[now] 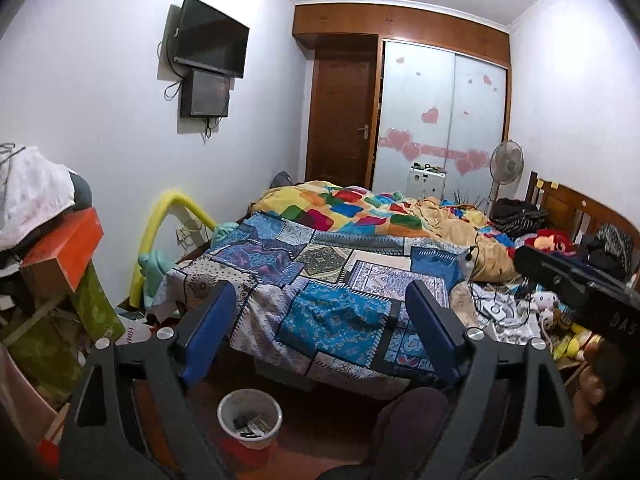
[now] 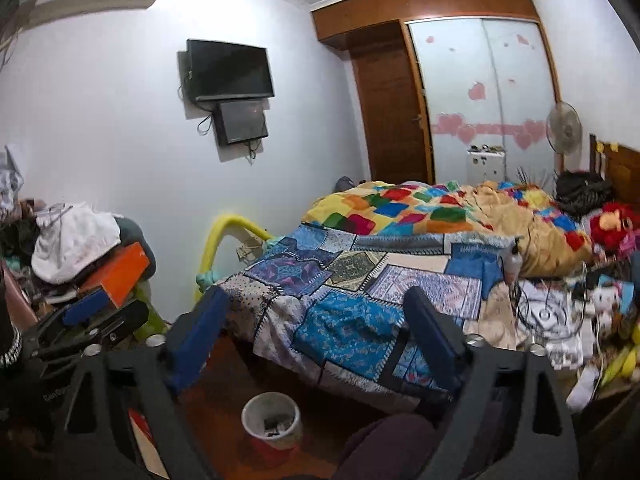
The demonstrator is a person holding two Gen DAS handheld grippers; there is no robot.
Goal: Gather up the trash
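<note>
A: Nearest thing was the left tool (image 1: 318, 320), blue fingers (image 1: 212, 328) spread wide, nothing between them. Right tool (image 2: 314, 326) was the same: wide open, empty.

B: Both held above the floor?

A: Yes, pointed at the foot of the bed (image 1: 320, 304). Small white bin (image 1: 250, 418) stood on the floor just below the tools, near the bed's corner. Some dark scraps lay inside; couldn't tell what they were.

B: Where was the trash?

A: Likely the clutter on the far right side of the bed (image 2: 560, 320): cables, white papers, soft toys, a small bottle (image 2: 513, 264). Couldn't say which bits counted as trash. More mess piled on the left by the orange box (image 1: 64, 246).

B: Progress?

A: Early, I'd judge. Bin was mostly empty, neither tool had hold of anything, and the clutter looked untouched. Nearly all the picking and dropping was left.
</note>
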